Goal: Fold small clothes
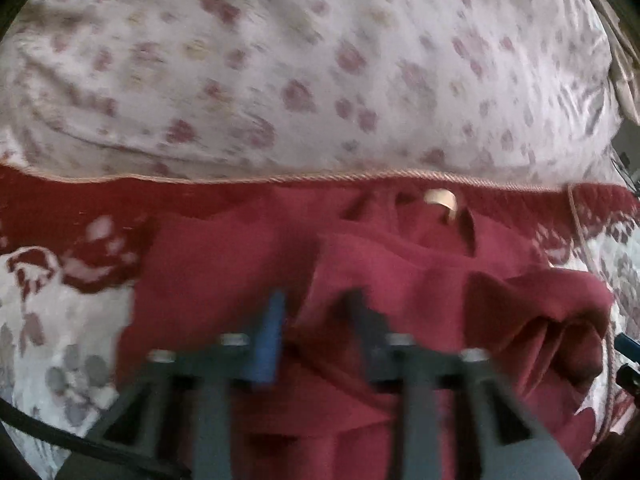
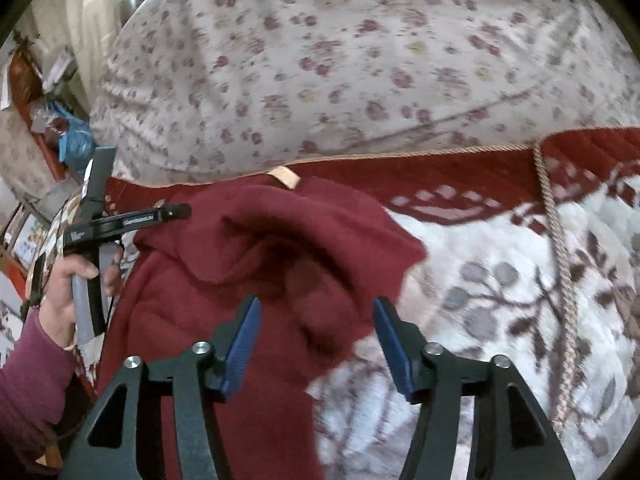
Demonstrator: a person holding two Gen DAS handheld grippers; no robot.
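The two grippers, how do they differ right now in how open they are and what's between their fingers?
The left gripper has its fingers set fairly close together over the dark red garment, and its view is blurred; whether it pinches the cloth is unclear. The right gripper has its fingers spread wide in a sharp view, with the garment's fold lying loose between them, unpressed. Both have blue pads on black fingers and point down at the same garment on the floral bedspread.

A white floral pillow (image 2: 360, 60) fills the upper part of both views, lying against the red band of a bedspread (image 2: 500, 280) — white with grey and brown leaf prints, edged in twisted beige cord (image 2: 556, 248). At far left a cluttered shelf (image 2: 36, 120) holds a blue plastic bag (image 2: 74, 140).
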